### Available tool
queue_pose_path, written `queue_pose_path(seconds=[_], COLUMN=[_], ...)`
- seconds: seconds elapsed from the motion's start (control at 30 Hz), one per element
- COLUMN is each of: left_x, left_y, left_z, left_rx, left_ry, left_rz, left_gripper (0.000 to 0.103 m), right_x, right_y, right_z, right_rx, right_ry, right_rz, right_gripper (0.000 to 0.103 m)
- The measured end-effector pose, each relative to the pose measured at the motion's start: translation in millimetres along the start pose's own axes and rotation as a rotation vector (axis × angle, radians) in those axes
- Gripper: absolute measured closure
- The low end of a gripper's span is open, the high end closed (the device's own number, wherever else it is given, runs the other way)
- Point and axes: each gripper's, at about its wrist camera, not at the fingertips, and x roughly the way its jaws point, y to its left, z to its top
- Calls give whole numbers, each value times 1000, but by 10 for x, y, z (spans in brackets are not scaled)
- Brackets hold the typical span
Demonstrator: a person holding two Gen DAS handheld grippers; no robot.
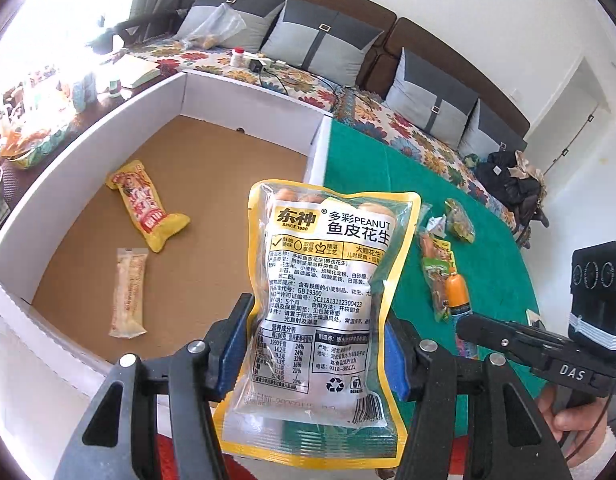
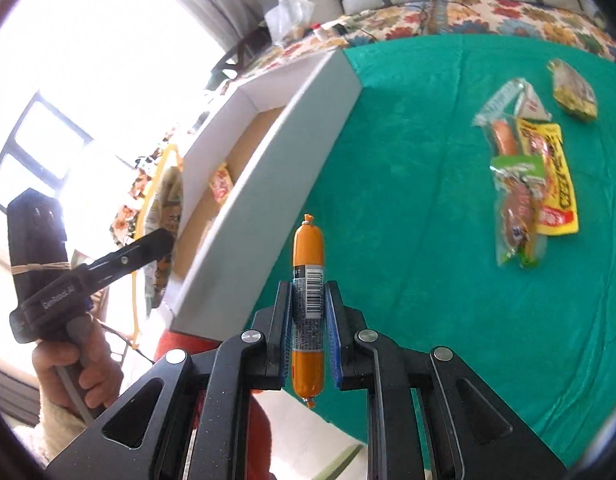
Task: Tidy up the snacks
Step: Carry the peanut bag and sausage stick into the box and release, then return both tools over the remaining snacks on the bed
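Note:
My left gripper (image 1: 315,316) is shut on a clear, yellow-edged peanut bag (image 1: 327,280), held upright in the air above the near right corner of a white-walled box (image 1: 236,92) with a brown floor. A yellow-red snack pack (image 1: 148,204) and a pale long bar (image 1: 128,292) lie in that box. My right gripper (image 2: 308,290) is shut on an orange sausage stick (image 2: 308,244), lifted over the green cloth (image 2: 427,280) just right of the box wall (image 2: 268,184). The left gripper (image 2: 160,240) shows at the left of the right wrist view, and the right gripper (image 1: 479,326) at the right of the left wrist view.
Several snack packs (image 2: 527,184) lie in a loose pile on the green cloth, with one greenish-yellow pack (image 2: 573,90) farther back. Behind the table runs a sofa (image 1: 327,40) with grey cushions and a floral cover. A cluttered side table (image 1: 36,112) stands beyond the box on the left.

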Motion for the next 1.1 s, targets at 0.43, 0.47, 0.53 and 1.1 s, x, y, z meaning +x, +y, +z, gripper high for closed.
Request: queue_pose_path(seconds=[0.43,0.47,0.53,1.1], left_x=[-33,-58,-95,1633], left_y=[1274,1248,1108,-1397], left_z=[59,29,-26,-746], left_rx=[-215,-218,-201,173], left_ry=[-62,-74,-88,157], left_rz=[310,298,271,-24], left_gripper=[18,16,13,2], right_x=[660,609,542,-1064], right_y=[968,868,573,-2391], right_z=[551,499,371,-1117], right_rx=[-155,-159,-174,77], right_ry=[-21,-29,-33,-197], right_rz=[57,40,-36,-793], right_gripper=[40,40,40,39])
